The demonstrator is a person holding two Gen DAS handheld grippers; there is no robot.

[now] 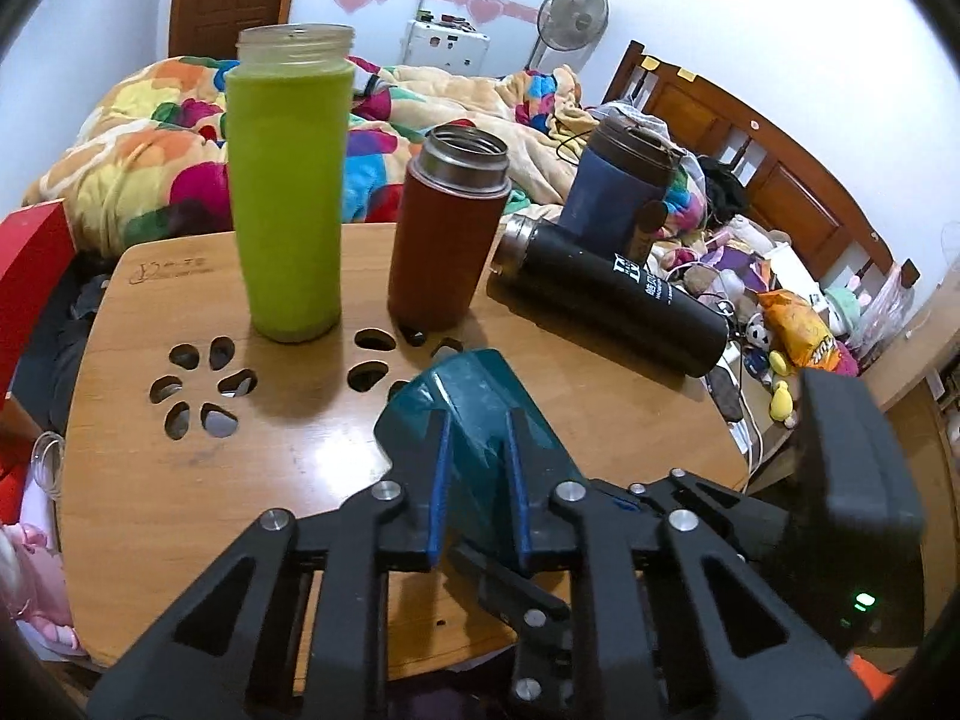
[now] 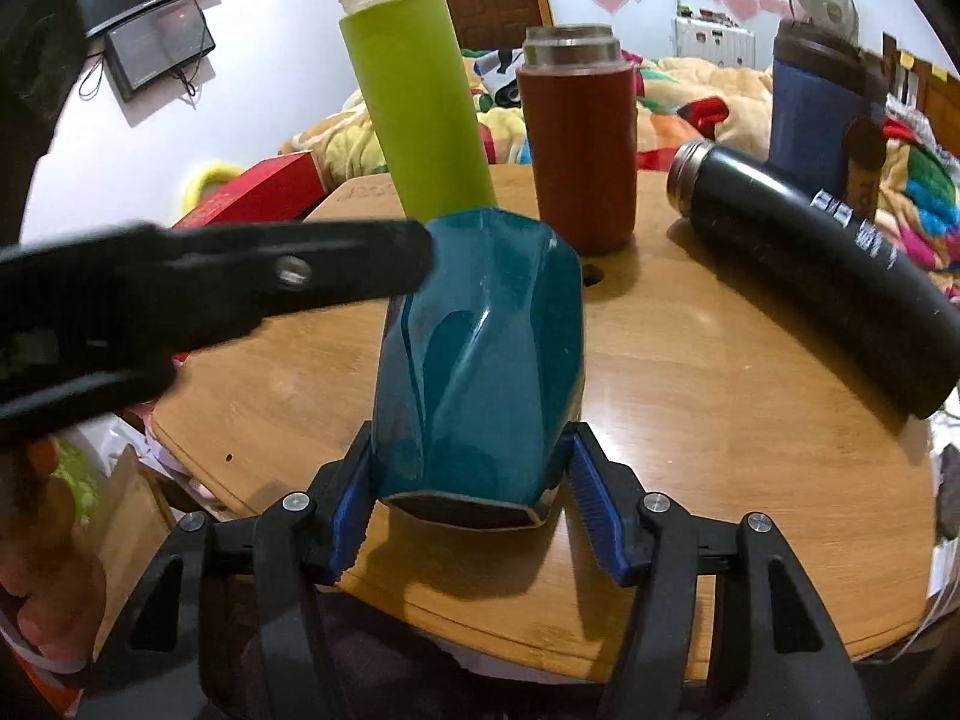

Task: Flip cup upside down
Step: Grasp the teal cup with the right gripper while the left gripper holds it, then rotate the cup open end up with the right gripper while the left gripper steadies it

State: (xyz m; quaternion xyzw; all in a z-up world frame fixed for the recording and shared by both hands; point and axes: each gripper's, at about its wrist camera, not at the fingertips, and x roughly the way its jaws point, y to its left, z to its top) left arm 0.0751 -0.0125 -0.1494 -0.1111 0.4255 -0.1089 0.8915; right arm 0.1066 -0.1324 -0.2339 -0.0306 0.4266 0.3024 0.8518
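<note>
A: The teal cup (image 2: 480, 360), who has it?

B: The left gripper (image 1: 477, 480) pinches it between its blue pads (image 1: 441, 480). In the right wrist view that gripper (image 2: 384, 252) reaches in from the left, against the cup's far end.

A: And the right gripper (image 2: 474, 498)?

B: Its jaws are spread to either side of the cup's near end. The left pad (image 2: 351, 510) sits just beside the wall, the right pad apart from it. I can't tell if either touches.

A: Which way does the cup point?

B: Its long axis runs away from the right wrist camera, tilted, with the dark faceted end nearest that camera and low over the wooden table (image 2: 720, 420). Whether that end is the mouth or the base, I can't tell.

A: Beyond it?

B: A green bottle (image 2: 414, 108) and a brown flask (image 2: 579, 138) stand upright, open-topped. A black flask (image 2: 810, 276) lies on its side to the right, with a blue tumbler (image 2: 810, 108) standing behind it.
</note>
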